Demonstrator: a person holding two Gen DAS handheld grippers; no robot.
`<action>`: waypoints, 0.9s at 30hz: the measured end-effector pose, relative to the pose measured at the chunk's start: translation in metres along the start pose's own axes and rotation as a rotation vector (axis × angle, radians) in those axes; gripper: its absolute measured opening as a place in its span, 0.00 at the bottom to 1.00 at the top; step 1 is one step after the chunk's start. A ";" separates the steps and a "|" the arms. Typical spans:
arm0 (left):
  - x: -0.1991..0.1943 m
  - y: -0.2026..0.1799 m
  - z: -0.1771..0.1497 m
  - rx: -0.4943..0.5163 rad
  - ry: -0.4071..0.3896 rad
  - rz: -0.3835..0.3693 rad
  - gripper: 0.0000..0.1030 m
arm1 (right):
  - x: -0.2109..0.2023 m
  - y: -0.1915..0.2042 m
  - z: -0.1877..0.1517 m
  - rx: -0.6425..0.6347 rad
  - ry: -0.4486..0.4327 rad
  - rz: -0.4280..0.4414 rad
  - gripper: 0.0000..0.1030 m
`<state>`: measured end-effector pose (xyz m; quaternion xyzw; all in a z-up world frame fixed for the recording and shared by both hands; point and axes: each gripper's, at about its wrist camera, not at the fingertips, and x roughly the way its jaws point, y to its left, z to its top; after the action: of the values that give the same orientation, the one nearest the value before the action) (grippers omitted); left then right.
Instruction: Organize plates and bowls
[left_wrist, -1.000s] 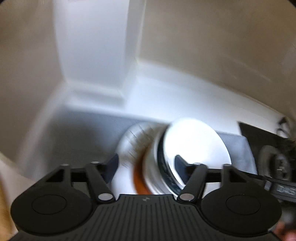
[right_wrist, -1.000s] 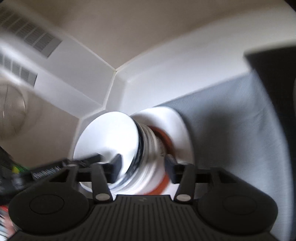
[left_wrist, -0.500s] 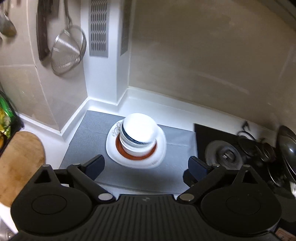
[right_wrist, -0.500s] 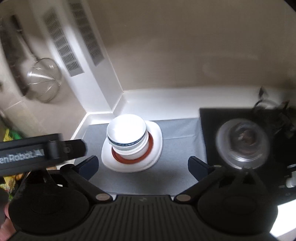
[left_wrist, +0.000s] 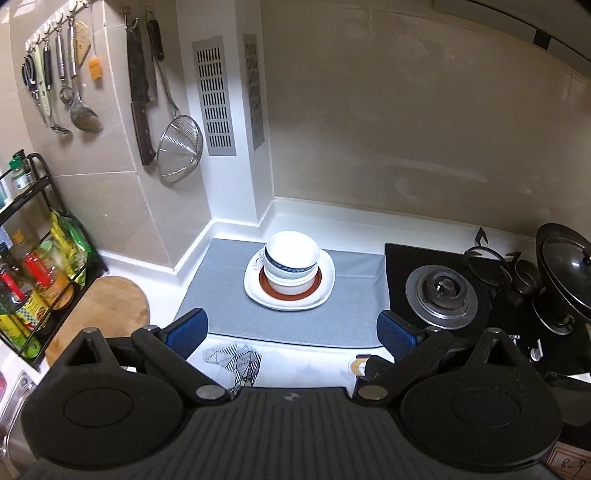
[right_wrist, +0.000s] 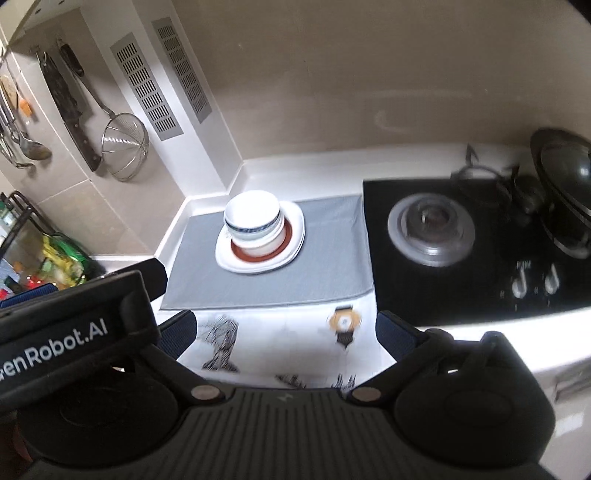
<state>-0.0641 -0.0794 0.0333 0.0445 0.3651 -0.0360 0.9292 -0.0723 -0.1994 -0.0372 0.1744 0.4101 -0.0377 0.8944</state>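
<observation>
Both the left gripper (left_wrist: 291, 330) and right gripper (right_wrist: 286, 334) have pulled back and up from the nested bowls (left_wrist: 291, 260), jaws spread wide and empty, leaving them stacked on the plates (left_wrist: 325, 291) mid-frame on the grey mat (left_wrist: 354, 314), so organizing looks done.

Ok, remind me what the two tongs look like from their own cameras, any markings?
Both are matte black. The left tongs have a ribbed deck, two round discs, angular link arms with silver pivot pins and dark blue textured pads. The right tongs match. White lettering, partly cut off, ends in "Robot.AI" on the left unit's side. No cables or sleeves show.
</observation>
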 end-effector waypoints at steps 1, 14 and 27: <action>-0.002 -0.001 -0.002 0.004 0.004 0.000 0.95 | -0.004 -0.001 -0.003 -0.002 0.000 0.001 1.00; -0.010 -0.004 -0.014 0.034 0.042 0.020 0.95 | -0.016 0.000 -0.020 -0.045 -0.017 -0.042 1.00; -0.013 -0.010 -0.020 0.038 0.053 0.030 0.95 | -0.022 -0.004 -0.022 -0.078 -0.029 -0.059 1.00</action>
<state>-0.0885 -0.0865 0.0272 0.0687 0.3884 -0.0277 0.9185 -0.1037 -0.1972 -0.0355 0.1267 0.4030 -0.0506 0.9050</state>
